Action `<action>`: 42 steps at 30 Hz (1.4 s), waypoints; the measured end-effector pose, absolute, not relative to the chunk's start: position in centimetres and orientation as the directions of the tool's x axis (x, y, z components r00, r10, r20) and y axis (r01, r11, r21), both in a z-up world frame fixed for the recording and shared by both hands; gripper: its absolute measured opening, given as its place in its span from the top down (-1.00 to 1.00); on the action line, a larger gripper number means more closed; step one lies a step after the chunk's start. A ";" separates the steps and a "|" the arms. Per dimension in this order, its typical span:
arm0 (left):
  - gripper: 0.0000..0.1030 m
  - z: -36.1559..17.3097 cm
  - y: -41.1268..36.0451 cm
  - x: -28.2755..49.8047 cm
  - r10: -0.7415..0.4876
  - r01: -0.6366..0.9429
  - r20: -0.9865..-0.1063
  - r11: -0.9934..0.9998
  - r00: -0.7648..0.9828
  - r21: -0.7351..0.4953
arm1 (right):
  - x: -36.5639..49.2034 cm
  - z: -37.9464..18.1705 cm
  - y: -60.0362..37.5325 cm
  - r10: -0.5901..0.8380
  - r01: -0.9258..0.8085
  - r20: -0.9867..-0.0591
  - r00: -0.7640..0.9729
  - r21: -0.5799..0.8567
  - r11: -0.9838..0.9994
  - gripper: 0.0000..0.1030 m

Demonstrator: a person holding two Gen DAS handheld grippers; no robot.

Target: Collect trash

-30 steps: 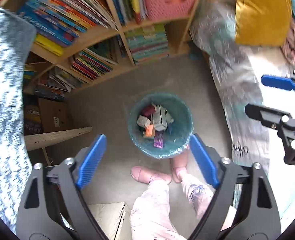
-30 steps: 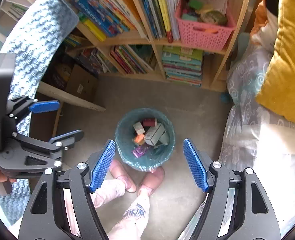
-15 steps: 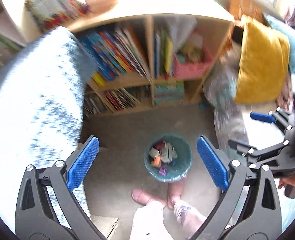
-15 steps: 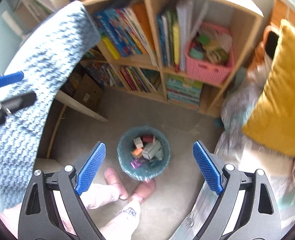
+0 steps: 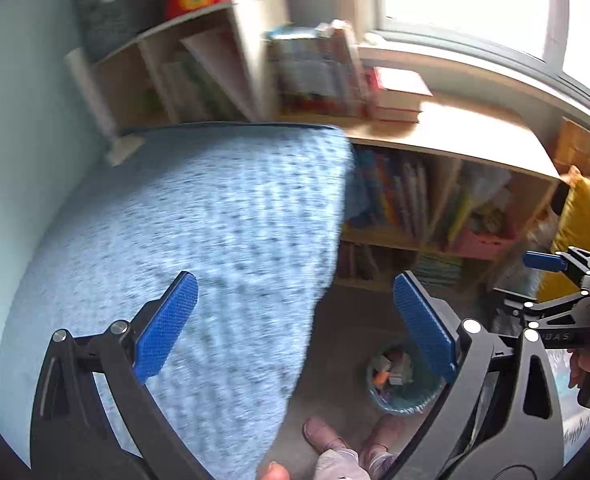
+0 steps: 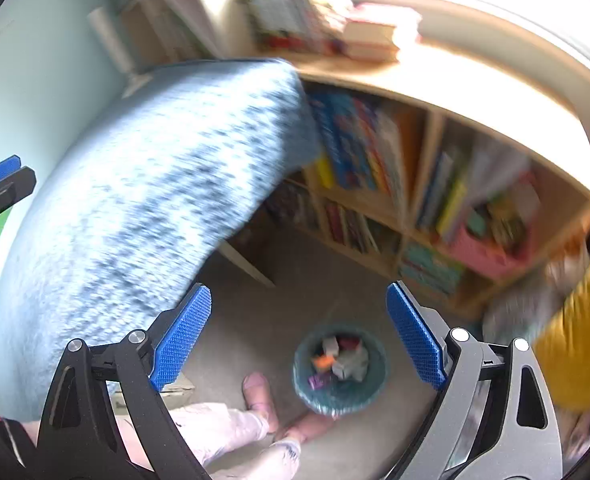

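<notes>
The bin (image 6: 339,372) stands on the floor (image 6: 279,320) below both grippers, right by the person's slippered feet (image 6: 257,394), and it already holds a heap of small boxes and wrappers. That placement makes sense: set at the feet, it sits within easy drop range of either hand. In the left view the bin (image 5: 403,384) shows only partly, behind the right-hand blue finger.

The left gripper (image 5: 295,324) has its fingers spread wide with nothing between them. The right gripper (image 6: 299,332) likewise has its fingers spread wide and empty. Both point steeply down, so neither is carrying trash; to my eye the hands are free to look for the next piece.

A blue-and-white knitted cover (image 6: 143,208), likely draped over a chair back, though blur makes that uncertain, fills the left half of both views and hides whatever floor lies behind it. Beyond the bin a wooden bookshelf (image 6: 427,184) carries rows of books and a pink basket (image 6: 483,248), with more books stacked on top under a bright window (image 5: 475,4). A yellow cushion (image 6: 583,320) sits at the right edge. No loose trash is visible outside the bin; the cover and the crowded shelf are the main things that would block a reach.
</notes>
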State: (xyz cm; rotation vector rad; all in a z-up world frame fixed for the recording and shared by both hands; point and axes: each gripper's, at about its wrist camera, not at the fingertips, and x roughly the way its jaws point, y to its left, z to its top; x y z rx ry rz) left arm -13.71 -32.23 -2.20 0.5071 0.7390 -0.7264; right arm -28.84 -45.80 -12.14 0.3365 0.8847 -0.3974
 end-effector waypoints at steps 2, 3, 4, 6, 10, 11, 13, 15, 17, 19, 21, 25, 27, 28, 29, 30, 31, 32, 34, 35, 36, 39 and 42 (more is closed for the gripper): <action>-0.87 -1.3 -29.6 -12.6 -0.359 0.675 -0.733 0.715 0.578 0.182 | -27.0 -11.0 -44.6 -0.172 0.412 -0.785 0.595 0.114 0.904 -0.73; -0.87 -0.8 -28.3 -12.2 -0.338 0.638 -0.720 0.747 0.605 0.186 | -26.1 -10.5 -43.8 -0.154 0.379 -0.779 0.608 0.115 0.918 -0.73; -0.87 -0.5 -27.2 -11.7 -0.325 0.613 -0.714 0.769 0.620 0.183 | -25.2 -10.0 -43.1 -0.137 0.349 -0.774 0.618 0.114 0.930 -0.73; -0.87 0.2 -24.4 -10.7 -0.294 0.549 -0.706 0.820 0.644 0.160 | -23.0 -9.1 -41.7 -0.088 0.287 -0.768 0.634 0.128 0.949 -0.73; -0.87 0.9 -19.9 -9.4 -0.203 0.412 -0.703 0.900 0.682 0.140 | -18.6 -7.9 -38.8 0.046 0.171 -0.754 0.655 0.207 0.963 -0.73; -0.87 1.1 -18.6 -9.0 -0.163 0.361 -0.700 0.921 0.695 0.144 | -17.5 -7.5 -37.8 0.066 0.135 -0.751 0.657 0.203 0.970 -0.73; -0.87 1.1 -16.7 -8.5 -0.109 0.292 -0.697 0.945 0.708 0.149 | -15.2 -6.8 -35.8 0.111 0.061 -0.747 0.656 0.199 0.978 -0.73; -0.87 1.1 -14.4 -8.2 -0.044 0.209 -0.694 0.965 0.718 0.155 | -13.7 -6.4 -34.2 0.142 0.003 -0.748 0.649 0.189 0.982 -0.73; -0.87 1.2 -12.1 -7.7 0.019 0.120 -0.689 0.981 0.725 0.154 | -11.6 -6.3 -32.1 0.179 -0.073 -0.752 0.635 0.173 0.982 -0.73; -0.87 1.2 -9.7 -7.6 0.072 0.039 -0.684 0.988 0.726 0.146 | -9.9 -6.2 -30.1 0.211 -0.141 -0.756 0.620 0.157 0.977 -0.73; -0.87 1.2 -7.6 -7.6 0.127 -0.036 -0.680 0.989 0.722 0.146 | -8.2 -6.4 -28.4 0.245 -0.205 -0.765 0.596 0.150 0.967 -0.73; -0.87 1.4 -4.3 -8.0 0.208 -0.159 -0.673 0.978 0.710 0.134 | -5.2 -6.7 -24.8 0.306 -0.316 -0.774 0.554 0.145 0.938 -0.73; -0.87 1.3 -2.5 -8.3 0.243 -0.212 -0.674 0.969 0.698 0.129 | -4.0 -6.8 -22.8 0.334 -0.371 -0.776 0.536 0.139 0.918 -0.73; -0.87 1.3 -1.7 -8.4 0.260 -0.237 -0.676 0.963 0.690 0.128 | -3.5 -6.7 -21.8 0.349 -0.396 -0.775 0.527 0.139 0.907 -0.73; -0.87 1.3 -0.8 -8.5 0.275 -0.263 -0.679 0.957 0.681 0.124 | -2.8 -6.7 -20.5 0.367 -0.429 -0.775 0.514 0.138 0.893 -0.73; -0.87 1.2 0.0 -8.6 0.282 -0.282 -0.680 0.953 0.677 0.114 | -2.4 -6.7 -19.6 0.378 -0.451 -0.776 0.505 0.136 0.882 -0.73; -0.87 1.2 0.9 -8.8 0.298 -0.311 -0.680 0.944 0.670 0.107 | -1.9 -6.7 -18.5 0.390 -0.477 -0.777 0.494 0.132 0.869 -0.73; -0.87 1.3 1.6 -8.8 0.311 -0.332 -0.679 0.937 0.665 0.104 | -1.6 -6.6 -17.8 0.396 -0.493 -0.778 0.488 0.128 0.861 -0.73; -0.87 1.3 2.8 -9.0 0.338 -0.369 -0.677 0.924 0.654 0.104 | -1.0 -6.6 -16.1 0.410 -0.527 -0.779 0.474 0.122 0.841 -0.73; -0.87 1.3 3.6 -9.0 0.350 -0.388 -0.677 0.916 0.648 0.103 | -0.6 -6.6 -15.1 0.421 -0.547 -0.778 0.466 0.121 0.828 -0.73; -0.87 1.4 4.2 -9.0 0.360 -0.402 -0.675 0.910 0.644 0.101 | -0.4 -6.6 -14.7 0.426 -0.556 -0.779 0.461 0.121 0.822 -0.73; -0.87 1.3 5.9 -9.2 0.378 -0.437 -0.673 0.895 0.635 0.090 | 0.6 -6.9 -12.6 0.441 -0.585 -0.783 0.439 0.123 0.802 -0.73; -0.87 1.1 7.3 -9.1 0.392 -0.466 -0.674 0.881 0.626 0.080 | 1.1 -7.2 -11.3 0.449 -0.600 -0.787 0.423 0.128 0.790 -0.73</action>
